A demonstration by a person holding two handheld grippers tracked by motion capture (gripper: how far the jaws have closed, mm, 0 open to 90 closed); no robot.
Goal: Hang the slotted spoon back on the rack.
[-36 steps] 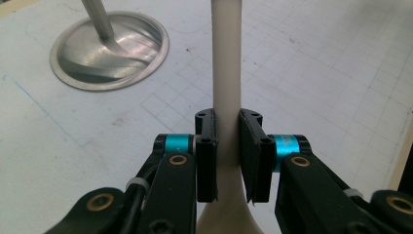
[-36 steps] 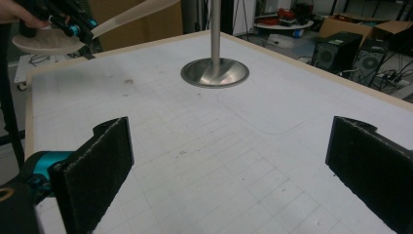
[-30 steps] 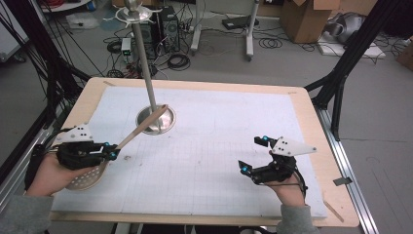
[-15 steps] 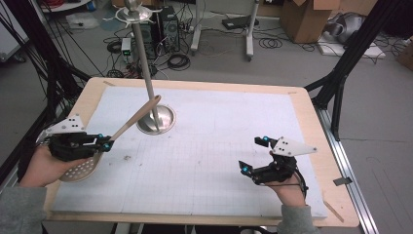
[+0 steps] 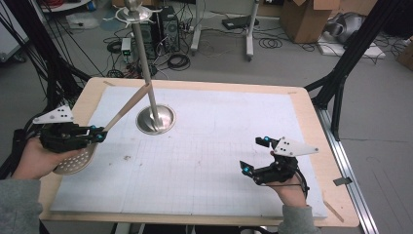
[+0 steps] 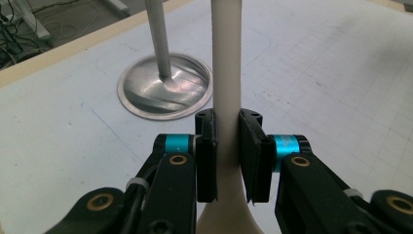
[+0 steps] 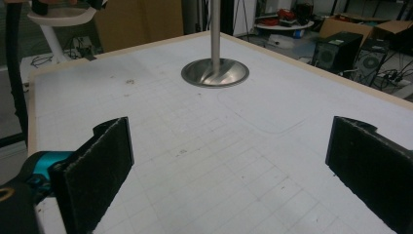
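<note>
My left gripper (image 5: 99, 133) is at the table's left side, shut on the beige handle (image 5: 125, 107) of a perforated skimmer spoon. The spoon's round holed bowl (image 5: 75, 161) hangs under the hand, and the handle slants up and right until its tip is by the pole (image 5: 144, 63) of a metal stand. In the left gripper view the pads (image 6: 207, 146) clamp the handle (image 6: 227, 58), with the stand's dished base (image 6: 146, 92) behind. My right gripper (image 5: 254, 155) rests open near the front right, with nothing between its pads (image 7: 102, 161).
A white gridded mat (image 5: 219, 146) covers the wood-rimmed table (image 5: 311, 131). The stand's base (image 5: 156, 119) sits at the left of centre on the mat. Black frame posts (image 5: 341, 73) flank the table. Cables, boxes and computer cases lie on the floor beyond.
My left gripper has moved left and lifted with the spoon, so the handle's tip has swung from over the stand's base up beside the pole. The right gripper has stayed put.
</note>
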